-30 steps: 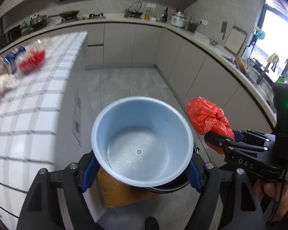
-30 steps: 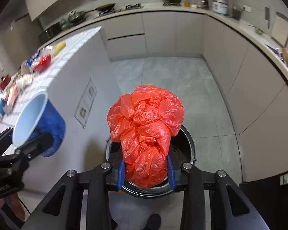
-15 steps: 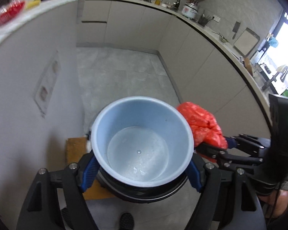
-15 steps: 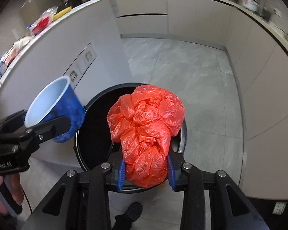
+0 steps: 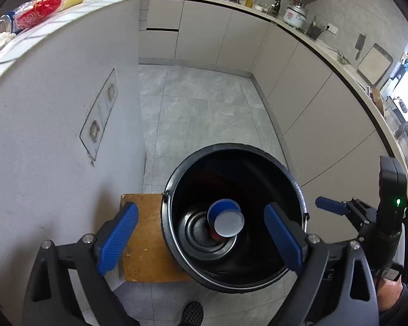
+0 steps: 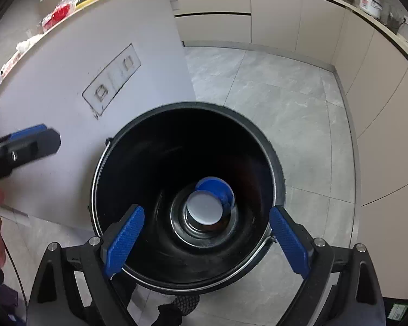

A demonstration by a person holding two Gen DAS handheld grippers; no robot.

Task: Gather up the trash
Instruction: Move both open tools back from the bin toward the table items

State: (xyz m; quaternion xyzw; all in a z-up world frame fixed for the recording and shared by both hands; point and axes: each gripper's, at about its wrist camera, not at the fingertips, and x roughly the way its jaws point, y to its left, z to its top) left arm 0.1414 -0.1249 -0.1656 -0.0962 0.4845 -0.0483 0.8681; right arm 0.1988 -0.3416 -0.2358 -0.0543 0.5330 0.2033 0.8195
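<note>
A black bucket (image 5: 231, 146) stands on the floor right below both grippers. The blue cup (image 5: 225, 217) lies at its bottom, pale inside facing up, with a sliver of the red plastic bag (image 5: 215, 237) showing under it. My left gripper (image 5: 201, 239) hangs over the bucket, its jaws opening with nothing between them. One blue finger (image 5: 329, 206) of my right gripper shows at the right. In the right wrist view the same bucket (image 6: 190, 106) holds the cup (image 6: 208, 203). My right gripper (image 6: 206, 240) is above it, jaws opening and empty.
The white side of the kitchen island (image 5: 54, 135) rises just left of the bucket, with snack packets (image 5: 38, 11) on top. A wooden board (image 5: 144, 233) lies under the bucket's left side. Beige cabinets (image 5: 326, 125) line the right. A shoe tip (image 5: 193, 312) is at the bottom.
Both grippers sank over the bucket and opened. The blue cup left the left gripper and the red bag left the right one; both now lie in the bucket.
</note>
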